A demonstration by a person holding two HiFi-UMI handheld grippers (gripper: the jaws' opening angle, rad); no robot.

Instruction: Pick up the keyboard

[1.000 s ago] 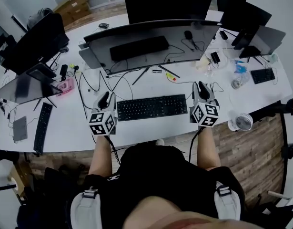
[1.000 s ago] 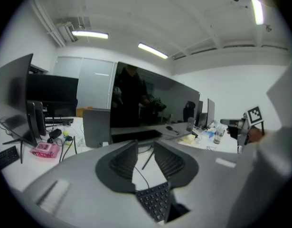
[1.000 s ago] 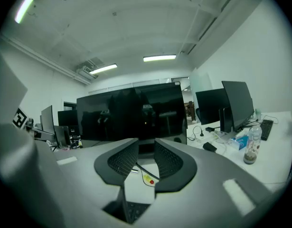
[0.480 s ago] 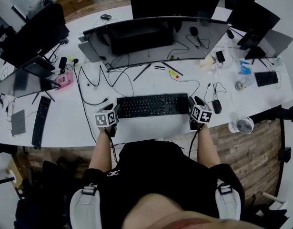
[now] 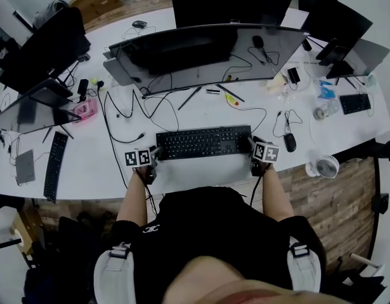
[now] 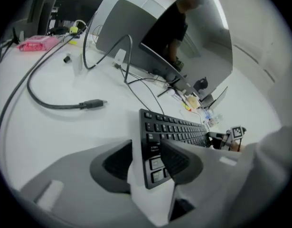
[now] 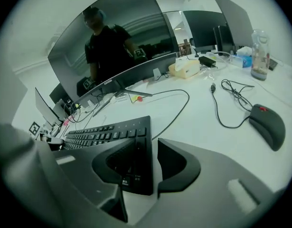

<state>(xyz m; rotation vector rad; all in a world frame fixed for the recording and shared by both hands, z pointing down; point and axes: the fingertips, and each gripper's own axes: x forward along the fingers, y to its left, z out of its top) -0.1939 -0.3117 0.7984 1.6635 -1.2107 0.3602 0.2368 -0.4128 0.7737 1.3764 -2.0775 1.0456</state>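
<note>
Desk (image 5: 99, 170) is white and cluttered. The keyboard (image 5: 204, 142) is black and lies flat near the front edge, below the curved monitor (image 5: 201, 52). Both tools are down at its two short ends. The left gripper (image 5: 154, 152) is at the left end. In the left gripper view its tongs (image 6: 146, 161) stand spread with the keyboard (image 6: 176, 132) corner between them. The right-hand jaw overlaps the keys, and the left-hand jaw stands off the far edge with a strip of white desk showing, so I see no pinch. The right gripper (image 5: 252, 145) is at the right end. In its own view the tongs (image 7: 146, 167) are also apart and astride the keyboard (image 7: 112, 137). One jaw is over the last key columns. The other is just beside the end edge, with a thin sliver of desk between. The mouse (image 5: 290, 142) sits just right of the right gripper, with its cord looping back toward the monitor. A loose cable plug (image 6: 91, 104) lies on the desk beyond the left gripper, apart from the keyboard. A second keyboard (image 5: 55, 164) sits at the far left, well apart.
</note>
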